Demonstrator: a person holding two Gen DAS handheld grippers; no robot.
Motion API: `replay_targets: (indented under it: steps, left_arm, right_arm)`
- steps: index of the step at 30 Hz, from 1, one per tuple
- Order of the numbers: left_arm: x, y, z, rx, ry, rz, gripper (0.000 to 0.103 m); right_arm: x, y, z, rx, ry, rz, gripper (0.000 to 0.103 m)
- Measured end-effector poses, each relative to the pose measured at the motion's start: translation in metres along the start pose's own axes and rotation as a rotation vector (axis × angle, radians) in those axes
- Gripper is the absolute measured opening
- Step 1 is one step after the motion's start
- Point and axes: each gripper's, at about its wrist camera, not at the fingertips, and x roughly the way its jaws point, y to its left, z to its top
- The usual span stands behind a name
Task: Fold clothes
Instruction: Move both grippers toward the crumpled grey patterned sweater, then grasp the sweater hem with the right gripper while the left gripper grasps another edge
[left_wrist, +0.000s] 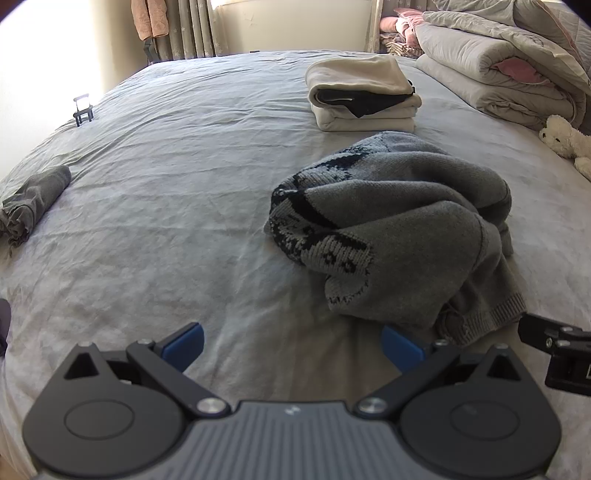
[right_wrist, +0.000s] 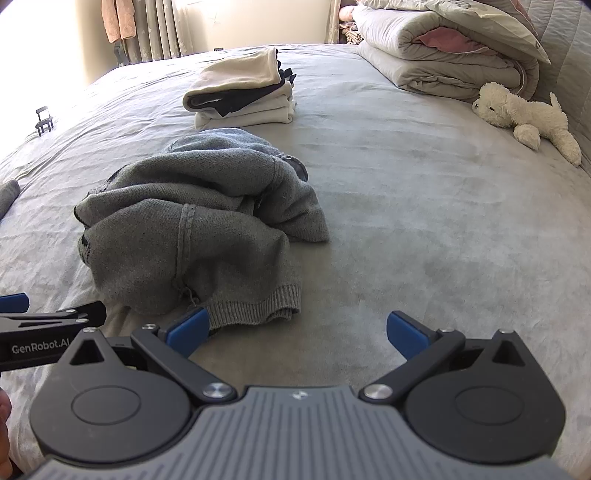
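Grey sweater (left_wrist: 399, 229) lies crumpled (unheld) just beyond both grippers' wide-open jaws.

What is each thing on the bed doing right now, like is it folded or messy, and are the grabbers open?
grey sweater: crumpled in a heap, not folded.
stack of clothes: folded, piled neatly.
small grey garment: bunched up at the bed's edge.
quilts: folded, stacked.
plush dog: lying on its side.
left gripper: open, holding nothing.
right gripper: open, one finger at the sweater's ribbed hem.
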Motion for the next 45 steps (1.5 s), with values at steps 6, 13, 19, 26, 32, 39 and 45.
replay_targets:
  steps: [6, 13, 19, 26, 32, 39, 45]
  left_arm:
    - [0.000, 0.001, 0.001, -0.002, 0.000, -0.001, 0.103]
    - [0.001, 0.001, 0.002, -0.001, 0.004, 0.002, 0.103]
    - [0.003, 0.002, 0.003, -0.005, 0.007, 0.010, 0.103]
    - [0.008, 0.005, 0.004, -0.008, 0.017, 0.019, 0.103]
    - [0.017, 0.012, 0.011, -0.035, 0.039, 0.006, 0.103]
    - [0.031, 0.015, 0.013, -0.045, 0.061, -0.016, 0.103]
    - [0.052, 0.014, 0.008, -0.015, 0.113, 0.006, 0.103]
  right_arm:
    - [0.001, 0.000, -0.001, 0.001, 0.007, 0.000, 0.103]
    - [0.002, 0.000, 0.000, 0.002, 0.011, -0.001, 0.103]
    - [0.004, -0.001, 0.001, 0.014, 0.014, -0.003, 0.103]
    - [0.007, -0.001, 0.004, 0.022, 0.026, 0.016, 0.103]
    - [0.013, 0.004, 0.012, 0.030, 0.036, 0.067, 0.103]
    - [0.027, 0.014, 0.018, -0.015, 0.034, 0.047, 0.103]
    - [0.049, 0.011, 0.013, -0.045, 0.088, -0.009, 0.103]
